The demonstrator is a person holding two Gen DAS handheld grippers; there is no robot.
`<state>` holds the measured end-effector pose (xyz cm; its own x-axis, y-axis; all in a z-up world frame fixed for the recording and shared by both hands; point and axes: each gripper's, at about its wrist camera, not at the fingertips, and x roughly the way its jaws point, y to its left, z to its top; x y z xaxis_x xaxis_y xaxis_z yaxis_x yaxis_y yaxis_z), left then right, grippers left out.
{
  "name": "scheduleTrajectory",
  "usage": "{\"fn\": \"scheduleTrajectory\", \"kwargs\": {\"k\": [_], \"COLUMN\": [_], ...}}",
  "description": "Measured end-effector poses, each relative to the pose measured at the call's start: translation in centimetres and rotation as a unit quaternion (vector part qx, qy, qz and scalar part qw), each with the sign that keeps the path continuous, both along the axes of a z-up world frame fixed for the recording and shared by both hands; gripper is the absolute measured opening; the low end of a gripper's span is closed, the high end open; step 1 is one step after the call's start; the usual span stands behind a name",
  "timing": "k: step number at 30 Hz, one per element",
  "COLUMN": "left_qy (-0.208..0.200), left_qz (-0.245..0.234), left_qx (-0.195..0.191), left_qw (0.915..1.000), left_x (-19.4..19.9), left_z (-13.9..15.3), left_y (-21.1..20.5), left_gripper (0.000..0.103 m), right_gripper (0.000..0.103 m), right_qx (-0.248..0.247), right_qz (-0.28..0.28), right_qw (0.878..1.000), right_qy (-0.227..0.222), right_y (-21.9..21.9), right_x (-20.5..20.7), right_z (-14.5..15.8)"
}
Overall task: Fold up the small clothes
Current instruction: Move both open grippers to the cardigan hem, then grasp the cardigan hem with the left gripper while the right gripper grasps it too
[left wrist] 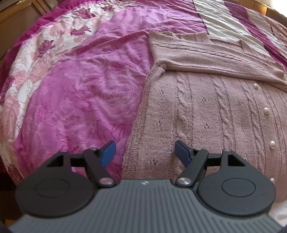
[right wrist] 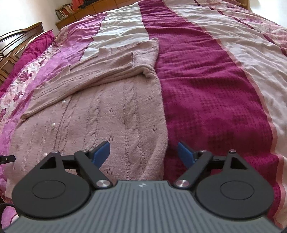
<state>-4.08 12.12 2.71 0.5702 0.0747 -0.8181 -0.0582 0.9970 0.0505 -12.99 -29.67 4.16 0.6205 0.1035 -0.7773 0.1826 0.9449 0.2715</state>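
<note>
A dusty-pink cable-knit cardigan (left wrist: 206, 114) with pearl buttons (left wrist: 265, 109) lies flat on the bed, its sleeves folded across the upper body. My left gripper (left wrist: 145, 148) hovers open over the cardigan's left hem edge, one blue pad over the blanket, the other over the knit. In the right wrist view the same cardigan (right wrist: 100, 114) fills the left half. My right gripper (right wrist: 143, 150) stands open astride the cardigan's right edge, nothing pinched between its blue pads. The tip of the left gripper peeks in at the far left edge (right wrist: 7, 158).
The bed carries a pink rose-pattern plush blanket (left wrist: 80, 89) on the left and a magenta-and-cream striped cover (right wrist: 215, 89) on the right. A dark wooden headboard (right wrist: 16, 44) and a shelf with books (right wrist: 64, 12) stand beyond the bed.
</note>
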Motion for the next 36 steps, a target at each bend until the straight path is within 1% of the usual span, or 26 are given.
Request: {"fn": "scheduleTrajectory", "kwargs": {"k": [5, 8, 9, 15, 20, 26, 29, 36], "left_qy": [0.005, 0.006, 0.007, 0.009, 0.010, 0.012, 0.019, 0.021], "left_qz": [0.000, 0.003, 0.004, 0.006, 0.010, 0.008, 0.010, 0.010], "left_qx": [-0.001, 0.002, 0.003, 0.000, 0.000, 0.011, 0.020, 0.029], "left_qw": [1.0000, 1.0000, 1.0000, 0.9999, 0.9999, 0.9998, 0.9996, 0.9993], "left_x": [0.2, 0.3, 0.4, 0.4, 0.1, -0.4, -0.4, -1.0], "left_z": [-0.3, -0.4, -0.5, -0.6, -0.4, -0.2, -0.5, -0.2], "left_y": [0.0, 0.1, 0.1, 0.4, 0.6, 0.7, 0.8, 0.8], "left_gripper": [0.074, 0.080, 0.080, 0.080, 0.080, 0.081, 0.083, 0.083], "right_gripper": [0.087, 0.088, 0.088, 0.090, 0.090, 0.090, 0.090, 0.090], "right_qx": [0.000, 0.007, 0.010, 0.022, 0.045, 0.061, 0.068, 0.101], "right_qz": [0.004, 0.004, 0.003, 0.010, 0.016, 0.016, 0.020, 0.042], "right_qw": [1.000, 1.000, 1.000, 1.000, 0.999, 0.998, 0.997, 0.994], "right_qy": [0.008, 0.012, 0.012, 0.016, 0.021, 0.022, 0.023, 0.027], "right_y": [-0.1, -0.3, -0.3, -0.3, -0.4, -0.7, -0.6, -0.1], "right_x": [0.0, -0.1, -0.1, -0.3, -0.7, -1.0, -1.0, -1.6], "right_z": [-0.6, -1.0, -1.0, -1.2, -1.3, -1.5, -1.5, -1.5]}}
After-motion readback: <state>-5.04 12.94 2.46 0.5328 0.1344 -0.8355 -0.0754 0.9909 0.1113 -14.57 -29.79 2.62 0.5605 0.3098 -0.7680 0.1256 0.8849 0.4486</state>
